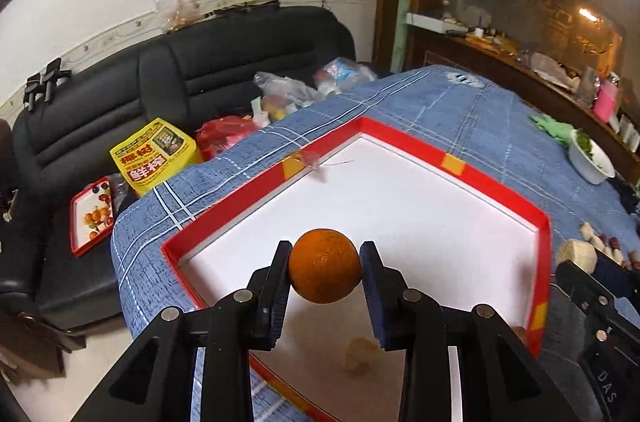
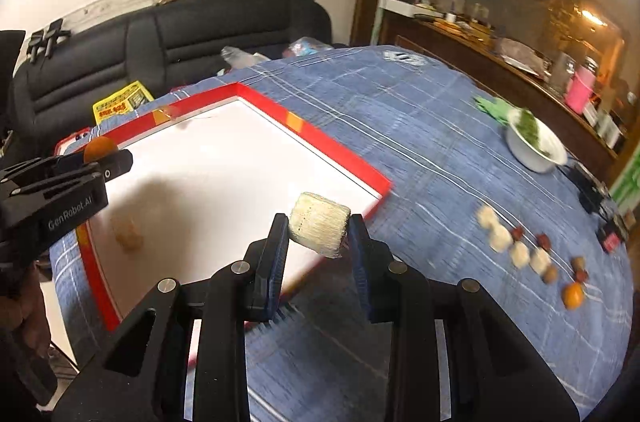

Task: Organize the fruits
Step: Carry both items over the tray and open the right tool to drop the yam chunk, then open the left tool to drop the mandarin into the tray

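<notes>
**Hand-held grippers carrying an orange and a pale block over the tray**

The left hand-held gripper (image 1: 325, 272) is clamping a small orange (image 1: 325, 265) between its two pads, holding it in the air above the white floor of the red-rimmed tray (image 1: 404, 136). The right hand-held gripper (image 2: 319, 236) is gripping a pale, ribbed, blocky piece (image 2: 319, 229) by its two ends, hanging over the tray's near right corner, where the red rim meets the blue checked cloth (image 2: 420, 126) covering the surface. A pale yellowish lump (image 1: 362, 352) is lying on the tray floor below the orange. To the right of the tray, on the cloth, a row of small pale chunks (image 2: 508, 242) is sitting beside dark red and brown fruits (image 2: 544, 242), with a second orange fruit (image 2: 573, 295) at the near end of the row. Farther back, a white bowl of greens (image 2: 538, 148) is resting on the cloth. A black sofa (image 1: 160, 94) is standing behind the surface, with a yellow box (image 1: 154, 154) on its seat.
</notes>
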### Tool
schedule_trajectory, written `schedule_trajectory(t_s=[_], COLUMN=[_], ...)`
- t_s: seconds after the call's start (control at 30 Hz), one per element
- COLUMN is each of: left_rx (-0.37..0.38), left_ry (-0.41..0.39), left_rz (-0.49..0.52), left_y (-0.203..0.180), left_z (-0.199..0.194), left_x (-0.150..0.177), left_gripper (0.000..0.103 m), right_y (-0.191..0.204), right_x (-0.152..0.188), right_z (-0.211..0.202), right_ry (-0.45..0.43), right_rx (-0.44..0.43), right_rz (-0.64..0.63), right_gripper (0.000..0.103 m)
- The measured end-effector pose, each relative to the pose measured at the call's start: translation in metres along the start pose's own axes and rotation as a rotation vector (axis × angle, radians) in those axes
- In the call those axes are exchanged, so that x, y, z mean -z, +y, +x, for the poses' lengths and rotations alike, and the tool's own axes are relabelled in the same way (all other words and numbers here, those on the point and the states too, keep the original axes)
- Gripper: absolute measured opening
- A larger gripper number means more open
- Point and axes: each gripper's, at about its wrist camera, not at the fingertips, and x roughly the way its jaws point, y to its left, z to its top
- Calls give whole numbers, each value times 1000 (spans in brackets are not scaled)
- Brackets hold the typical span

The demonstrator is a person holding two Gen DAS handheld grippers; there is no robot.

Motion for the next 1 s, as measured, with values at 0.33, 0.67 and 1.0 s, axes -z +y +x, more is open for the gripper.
schedule_trajectory(t_s=[0.33,0.67,1.0], left_rx=[-10,-46,-58], left_ry=[43,110,108], left_rz=[62,105,79], left_y=[-18,-28,-24], left_z=[21,39,34], left_x=[-4,-4,-3], left_gripper=[33,33,53], right_y=[15,13,18], right_x=[-20,-26,-29], right_z=[54,83,74], right_ry=[102,178,282], right_rx=[-90,-100,-9], right_rz=[10,22,-115], right_gripper=[30,30,61])
